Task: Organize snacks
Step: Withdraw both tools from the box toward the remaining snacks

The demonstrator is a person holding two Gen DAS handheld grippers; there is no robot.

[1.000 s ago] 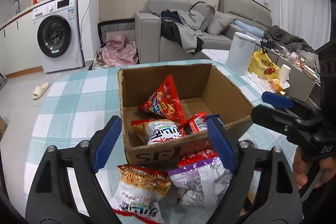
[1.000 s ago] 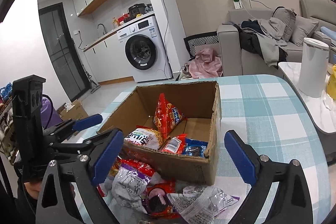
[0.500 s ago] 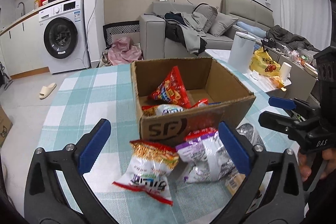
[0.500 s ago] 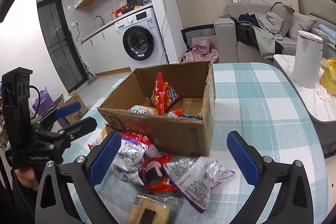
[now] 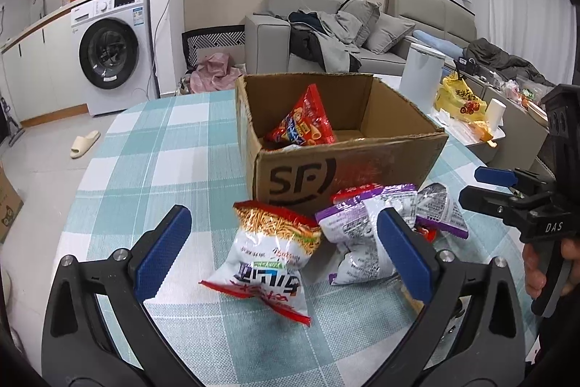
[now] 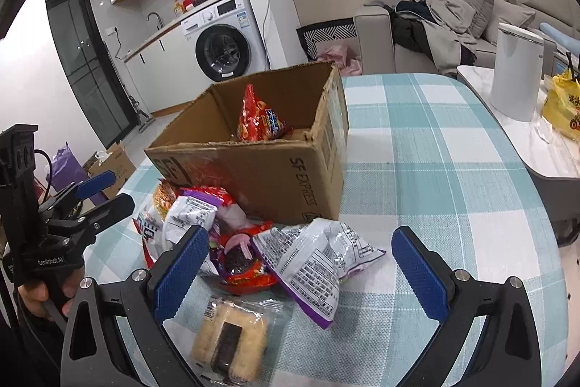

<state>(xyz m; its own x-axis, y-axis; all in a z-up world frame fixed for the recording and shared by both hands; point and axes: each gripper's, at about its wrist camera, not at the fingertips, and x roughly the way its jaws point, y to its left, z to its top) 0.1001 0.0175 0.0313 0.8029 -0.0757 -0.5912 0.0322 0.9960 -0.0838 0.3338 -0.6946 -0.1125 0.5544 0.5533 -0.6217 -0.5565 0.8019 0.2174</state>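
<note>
Both tongs wide open w/ nothing held: noodle bag (image 5: pixel 270 252) flat on desk (image 5: pixel 152 147), right in front of left tongs (image 5: pixel 281 249), long way pointing at box (image 5: pixel 344 147), nearer left.

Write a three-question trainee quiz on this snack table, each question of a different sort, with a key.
1. True or false: the cardboard box lies on its side.
2. Which pack sits between the fingers of the left gripper? A) the noodle snack bag B) the wrapped biscuit sandwich C) the yellow bag
3. Fill in: the red triangular snack bag stands ____ the box.

Key: 1 false, it stands upright with its top open. 2 A; the gripper is open and not touching it. 3 inside.
</note>
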